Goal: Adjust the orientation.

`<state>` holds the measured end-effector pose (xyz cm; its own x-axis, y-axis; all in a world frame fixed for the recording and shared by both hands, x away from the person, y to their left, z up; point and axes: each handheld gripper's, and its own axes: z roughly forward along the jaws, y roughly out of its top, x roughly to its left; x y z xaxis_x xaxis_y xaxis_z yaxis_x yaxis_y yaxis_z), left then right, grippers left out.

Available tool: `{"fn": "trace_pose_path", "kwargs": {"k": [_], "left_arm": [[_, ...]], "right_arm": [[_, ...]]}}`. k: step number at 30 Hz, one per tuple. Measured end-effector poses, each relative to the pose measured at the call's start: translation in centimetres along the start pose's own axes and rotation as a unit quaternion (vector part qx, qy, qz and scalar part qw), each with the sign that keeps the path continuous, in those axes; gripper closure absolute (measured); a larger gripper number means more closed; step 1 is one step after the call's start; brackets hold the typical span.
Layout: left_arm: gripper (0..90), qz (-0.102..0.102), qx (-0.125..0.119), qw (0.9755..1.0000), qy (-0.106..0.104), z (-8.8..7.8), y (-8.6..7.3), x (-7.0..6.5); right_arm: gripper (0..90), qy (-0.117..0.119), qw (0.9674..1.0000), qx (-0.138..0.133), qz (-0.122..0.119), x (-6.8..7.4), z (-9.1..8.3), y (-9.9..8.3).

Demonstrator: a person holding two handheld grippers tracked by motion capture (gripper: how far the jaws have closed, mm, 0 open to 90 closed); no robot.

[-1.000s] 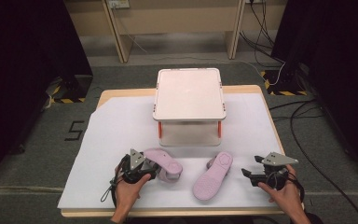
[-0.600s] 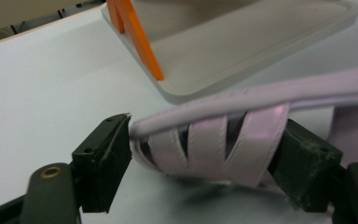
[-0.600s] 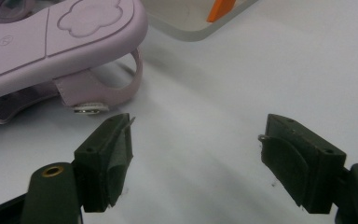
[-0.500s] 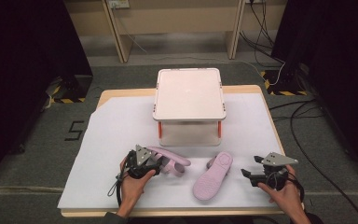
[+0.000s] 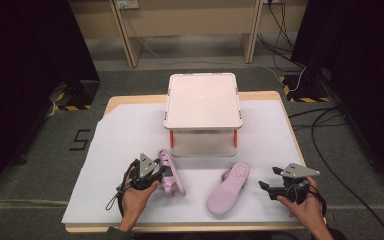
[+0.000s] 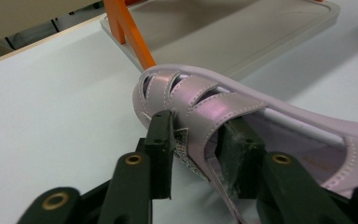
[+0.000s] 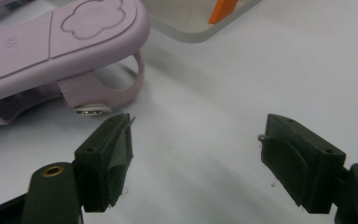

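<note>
Left gripper (image 6: 193, 149), fingers just closed, clamped across the front straps of the upright pink sandal (image 5: 171, 172) on the desk (image 5: 130, 135), long axis running away toward the white stand (image 5: 202, 100). Right of it, sole-up sandal (image 5: 228, 187) lying angled. Right gripper (image 7: 193, 163) spread wide, empty, nearer that 2nd shoe.

In the left gripper view, the heel of the pink sandal (image 6: 242, 116) ran off the right edge, and the left claw (image 6: 198, 149) covered part of its side strap. In the right gripper view, the overturned sandal (image 7: 60, 42) was cut by the top and left edges. In the high view, the person's forearms left the bottom edge.
</note>
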<state>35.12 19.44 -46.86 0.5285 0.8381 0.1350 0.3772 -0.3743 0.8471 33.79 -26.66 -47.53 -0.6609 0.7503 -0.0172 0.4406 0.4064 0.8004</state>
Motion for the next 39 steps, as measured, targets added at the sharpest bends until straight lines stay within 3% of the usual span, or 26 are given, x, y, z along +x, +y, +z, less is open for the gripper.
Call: {"fn": "trace_pose_path", "kwargs": {"k": [5, 7, 8, 11, 16, 17, 21, 25, 33, 39], "left_arm": [[78.9, 0.028, 0.006, 0.9994, -0.021, -1.3, 0.3, 0.0], [81.7, 0.054, 0.009, 0.9983, -0.019, -1.8, 0.5, 0.0], [82.0, 0.054, 0.016, 0.9982, -0.020, -2.0, 0.5, -0.1], [86.9, 0.033, -0.007, 0.9990, -0.028, -2.6, 0.8, 0.2], [76.9, 0.051, 0.014, 0.9978, -0.039, -1.6, 0.6, -0.1], [74.5, 0.038, 0.023, 0.9979, -0.048, -1.1, 0.2, -0.4], [68.5, 0.020, 0.026, 0.9974, -0.064, -0.3, -0.2, -0.8], [63.3, 0.017, 0.023, 0.9978, -0.060, -0.5, -0.1, -0.9], [49.8, -0.008, -0.003, 0.9984, -0.056, -1.6, 0.5, -1.0], [36.6, -0.018, -0.011, 0.9982, -0.056, -2.1, 1.1, -2.0]], "right_arm": [[25.3, 0.000, 1.0000, 0.000, -0.001, 0.0, 0.0, 0.0], [25.3, 0.000, 1.0000, 0.000, -0.002, 0.0, 0.0, 0.0], [25.3, 0.000, 1.0000, 0.001, -0.002, 0.0, 0.0, 0.0], [25.3, 0.001, 1.0000, 0.001, -0.003, 0.1, 0.0, 0.0], [25.3, 0.002, 1.0000, 0.002, -0.002, 0.1, 0.1, 0.0], [25.3, 0.002, 1.0000, 0.002, -0.004, 0.1, 0.1, 0.0], [25.3, 0.002, 1.0000, 0.003, -0.004, 0.1, 0.0, 0.0], [25.3, 0.004, 1.0000, 0.002, -0.003, 0.1, 0.1, 0.0], [25.3, 0.003, 1.0000, 0.004, -0.006, 0.1, 0.1, 0.0], [25.3, 0.005, 1.0000, 0.004, -0.007, 0.1, 0.1, 0.0]]}}
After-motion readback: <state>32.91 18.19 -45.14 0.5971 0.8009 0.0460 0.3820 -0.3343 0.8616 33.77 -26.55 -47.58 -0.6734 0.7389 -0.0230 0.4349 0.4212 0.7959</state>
